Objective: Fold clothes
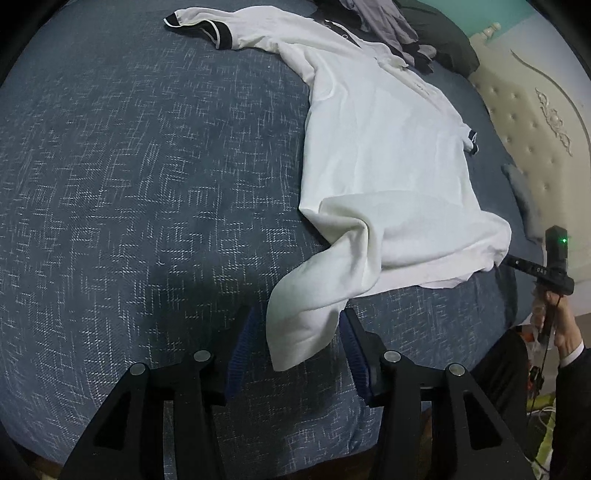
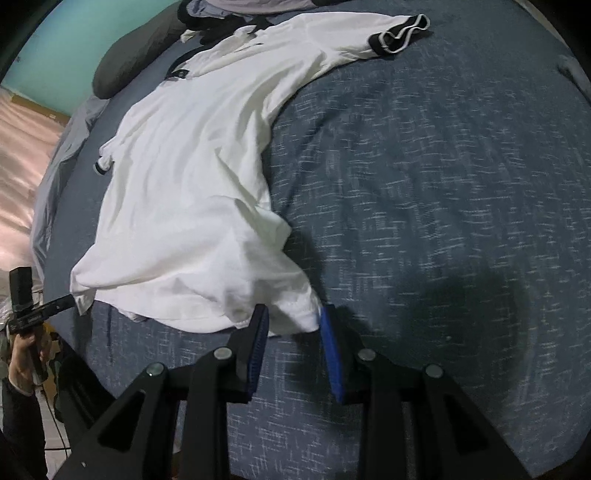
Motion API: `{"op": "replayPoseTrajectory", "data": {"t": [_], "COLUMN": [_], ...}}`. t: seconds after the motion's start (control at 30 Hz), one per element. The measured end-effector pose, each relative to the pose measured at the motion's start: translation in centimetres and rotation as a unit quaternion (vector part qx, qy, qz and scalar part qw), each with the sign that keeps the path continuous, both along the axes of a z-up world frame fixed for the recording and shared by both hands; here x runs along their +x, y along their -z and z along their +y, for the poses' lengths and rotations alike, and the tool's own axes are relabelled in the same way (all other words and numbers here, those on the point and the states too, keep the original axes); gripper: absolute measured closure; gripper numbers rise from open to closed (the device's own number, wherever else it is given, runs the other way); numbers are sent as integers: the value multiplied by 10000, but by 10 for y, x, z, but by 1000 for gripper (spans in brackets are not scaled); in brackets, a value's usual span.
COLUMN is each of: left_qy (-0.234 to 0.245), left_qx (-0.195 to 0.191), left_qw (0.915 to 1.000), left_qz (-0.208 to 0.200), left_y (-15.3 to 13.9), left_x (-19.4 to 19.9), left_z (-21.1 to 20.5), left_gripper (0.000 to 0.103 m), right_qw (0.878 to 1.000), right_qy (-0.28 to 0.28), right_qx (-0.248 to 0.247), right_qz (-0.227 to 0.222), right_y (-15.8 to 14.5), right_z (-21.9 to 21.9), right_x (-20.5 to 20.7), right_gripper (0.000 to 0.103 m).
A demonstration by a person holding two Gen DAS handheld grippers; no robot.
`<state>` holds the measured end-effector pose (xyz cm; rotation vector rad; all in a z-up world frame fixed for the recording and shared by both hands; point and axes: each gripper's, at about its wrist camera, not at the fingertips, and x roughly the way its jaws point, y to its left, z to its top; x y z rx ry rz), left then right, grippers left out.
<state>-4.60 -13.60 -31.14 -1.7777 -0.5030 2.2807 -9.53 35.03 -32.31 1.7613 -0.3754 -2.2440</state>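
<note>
A white polo shirt with black-trimmed sleeves lies spread on the blue bedspread, its collar at the far end. One near hem corner is folded over and flops between the blue pads of my left gripper. The jaws stand wide and do not press on it. In the right wrist view, the shirt reaches toward me, and its other hem corner lies between the pads of my right gripper. That gripper is also open, its pads just beside the cloth.
A pile of grey and dark clothes and a dark pillow lie beyond the collar. A cream tufted headboard runs along one side. A person's hand holds the other gripper at the bed's edge.
</note>
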Motion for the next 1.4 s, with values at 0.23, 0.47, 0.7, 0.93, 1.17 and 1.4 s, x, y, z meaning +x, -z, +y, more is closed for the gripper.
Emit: {"op": "replayPoseTrajectory", "data": {"t": [0.23,0.47,0.7,0.93,1.17,1.4], "left_qy": [-44,132,186,163,100,-4], "left_qx": [-140,-165,-217,-243,-210,-76], "left_qw": [9999,9998,9993,9993,9993,9992], "left_qz": [-73,-3,229,221,297,396], "left_y": [8,4,-18,-17,-25,-32], "left_x": [-2,0,2,-2,-1,-2], "left_z": [-1,2,-1,1,-5,-9], "left_gripper": [53,85,95,97,97,97], "right_qw": [9998,9988,9975,9991,9995,9993], "right_qy": [-82,-146,-197,-34,-115,-243], "right_qx": [-61,-61,-150,-115,203,62], "right_qz": [184,456,658,399,226,293], "right_y": [-5,-25,-48,-28,-3,7], "right_z": [-2,2,4,0,-10,-16], "right_x": [4,9,8,0,-5,-5], "right_gripper": [90,100,101,71,58,78]}}
